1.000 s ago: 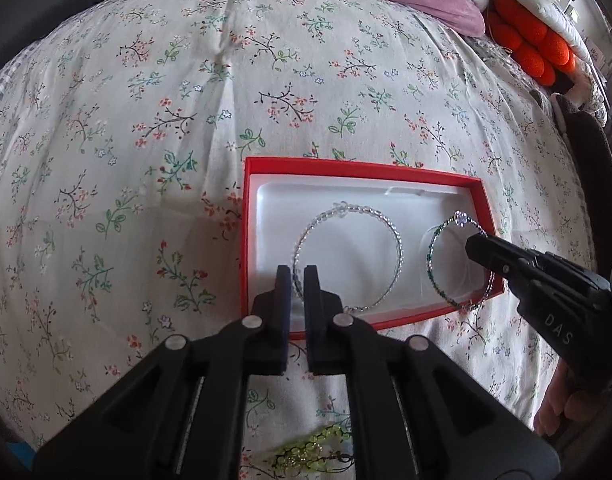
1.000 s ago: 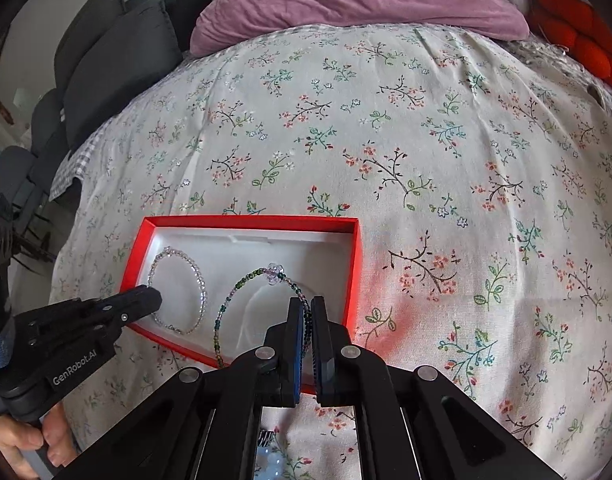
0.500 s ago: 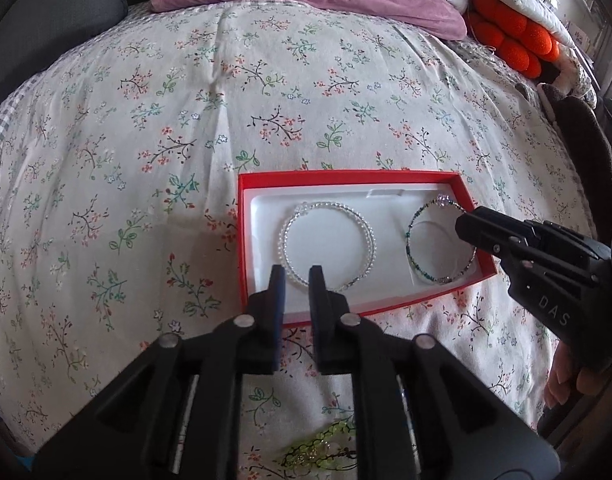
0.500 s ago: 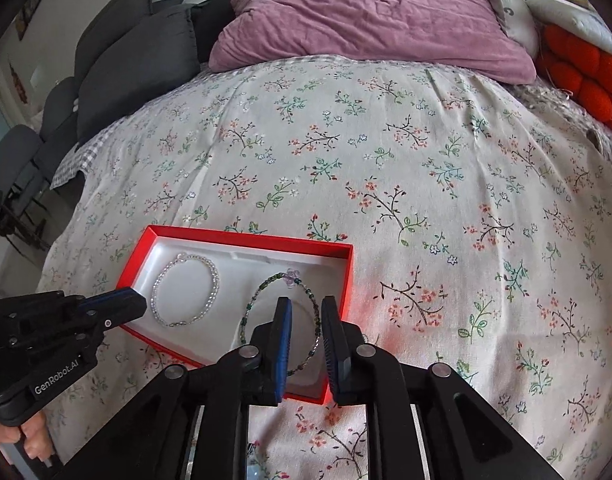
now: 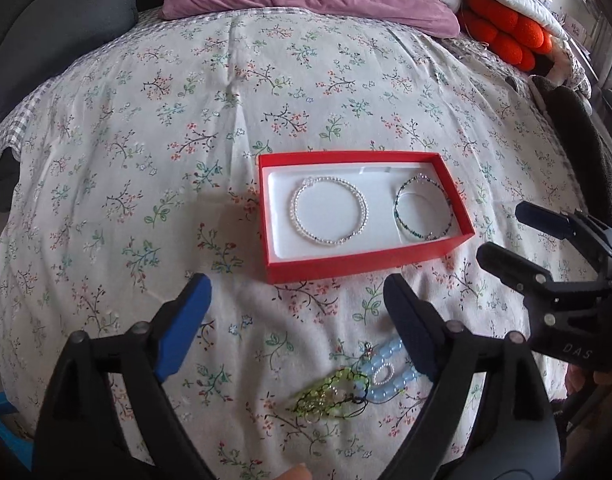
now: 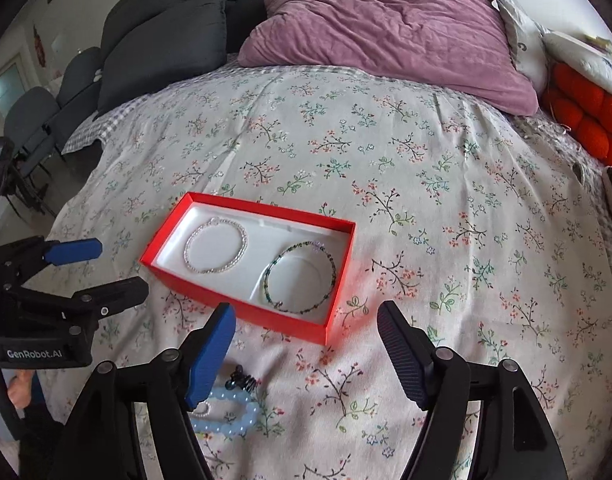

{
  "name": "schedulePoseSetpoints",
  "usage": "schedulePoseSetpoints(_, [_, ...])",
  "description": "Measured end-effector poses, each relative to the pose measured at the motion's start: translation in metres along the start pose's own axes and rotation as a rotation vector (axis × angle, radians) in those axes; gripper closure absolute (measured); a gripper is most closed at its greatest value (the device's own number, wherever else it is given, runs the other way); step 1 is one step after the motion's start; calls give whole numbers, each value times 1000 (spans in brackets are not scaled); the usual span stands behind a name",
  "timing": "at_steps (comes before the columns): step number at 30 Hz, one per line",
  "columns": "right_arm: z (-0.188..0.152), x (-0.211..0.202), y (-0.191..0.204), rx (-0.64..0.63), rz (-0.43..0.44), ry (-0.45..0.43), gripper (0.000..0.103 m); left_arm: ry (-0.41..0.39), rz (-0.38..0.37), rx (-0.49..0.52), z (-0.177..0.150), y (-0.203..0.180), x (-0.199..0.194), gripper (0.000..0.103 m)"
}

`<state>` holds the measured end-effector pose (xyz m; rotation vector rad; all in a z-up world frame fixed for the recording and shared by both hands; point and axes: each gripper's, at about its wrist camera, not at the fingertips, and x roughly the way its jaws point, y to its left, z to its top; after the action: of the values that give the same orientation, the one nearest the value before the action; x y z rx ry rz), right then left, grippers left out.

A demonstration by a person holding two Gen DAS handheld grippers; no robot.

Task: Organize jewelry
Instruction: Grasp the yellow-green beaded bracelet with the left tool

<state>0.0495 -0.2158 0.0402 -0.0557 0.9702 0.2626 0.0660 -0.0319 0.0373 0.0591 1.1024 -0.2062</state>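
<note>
A red box (image 5: 348, 268) (image 6: 242, 308) with a white insert lies on the floral bedspread. It holds a clear beaded bracelet (image 5: 329, 211) (image 6: 215, 245) on the left and a dark green beaded bracelet (image 5: 423, 212) (image 6: 300, 277) on the right. A pale blue bead bracelet (image 5: 390, 376) (image 6: 230, 412), a small pearl ring (image 5: 382, 374) and a yellow-green beaded piece (image 5: 326, 396) lie on the bed in front of the box. My left gripper (image 5: 296, 304) is open and empty, above the bed in front of the box. My right gripper (image 6: 306, 320) (image 5: 518, 236) is open and empty near the box's right front corner.
A purple pillow (image 6: 386, 36) lies at the head of the bed. Dark grey cushions (image 6: 158, 44) are at the back left. An orange knitted cushion (image 5: 506, 32) (image 6: 590, 116) is at the back right. A small black clip (image 6: 242, 382) lies by the blue bracelet.
Both grippers have opened wide and pulled back from the box. The green bracelet now lies free in the box. The loose jewelry in front of the box has come into fuller view.
</note>
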Motion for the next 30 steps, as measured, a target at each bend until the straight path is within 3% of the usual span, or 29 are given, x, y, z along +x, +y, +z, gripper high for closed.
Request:
schedulePoseSetpoints(5, [-18,-6,6,-19,-2,40,20,11,21,31,-15,-1,-8,5])
schedulePoseSetpoints(22, [-66,20,11,-74,-71,223,20,170,-52,118,-71,15,29,5])
schedulePoseSetpoints(27, [-67,26,10,-54,-72,248,20,188,-113,109,-69,21,34,24])
schedulePoseSetpoints(30, [-67,29,13,-57,-71,255,20,208,-157,109,-68,18,39,45])
